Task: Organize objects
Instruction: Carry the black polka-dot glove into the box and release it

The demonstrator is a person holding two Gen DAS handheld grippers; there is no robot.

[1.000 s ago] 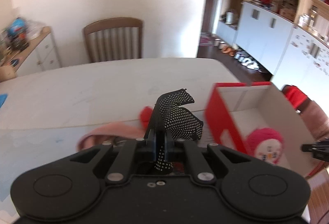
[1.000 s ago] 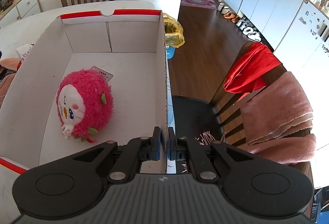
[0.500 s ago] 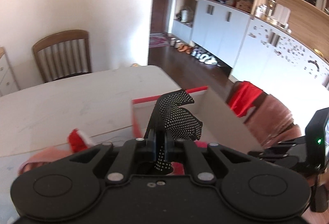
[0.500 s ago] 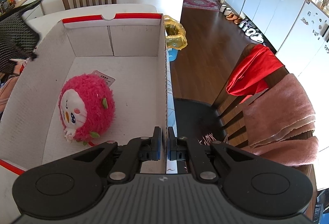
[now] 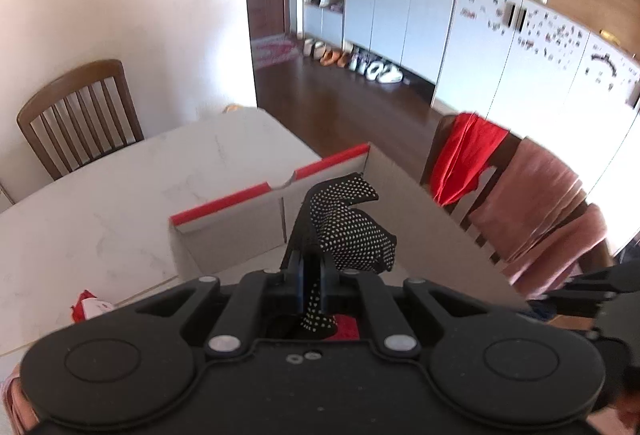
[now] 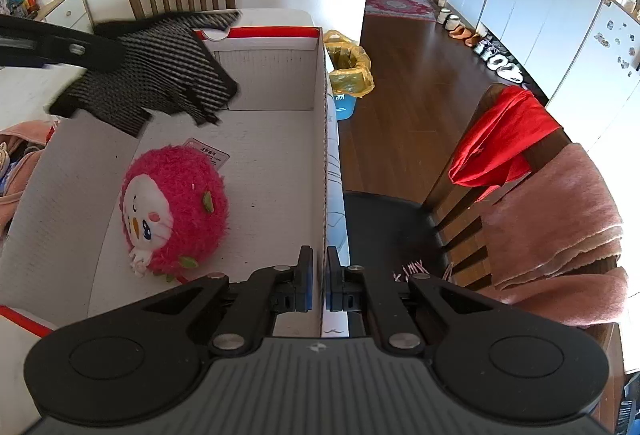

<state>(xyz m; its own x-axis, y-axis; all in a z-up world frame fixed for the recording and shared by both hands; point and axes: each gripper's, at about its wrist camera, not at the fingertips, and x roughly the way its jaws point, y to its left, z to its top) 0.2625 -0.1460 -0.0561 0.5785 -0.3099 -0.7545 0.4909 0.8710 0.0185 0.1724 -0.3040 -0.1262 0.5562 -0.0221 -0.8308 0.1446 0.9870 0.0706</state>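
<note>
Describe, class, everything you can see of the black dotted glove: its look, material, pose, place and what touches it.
The black dotted glove looks like knitted fabric studded with small pale grip dots. It is limp and crumpled, its fingers flopping sideways. The left gripper is shut on it, pinching one edge, and holds it in the air above the open box, near the far wall. Nothing else touches it.

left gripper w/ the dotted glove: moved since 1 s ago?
Yes. In the right wrist view the left gripper and its black dotted glove have come in from the left, over the cardboard box's far left corner.
</note>
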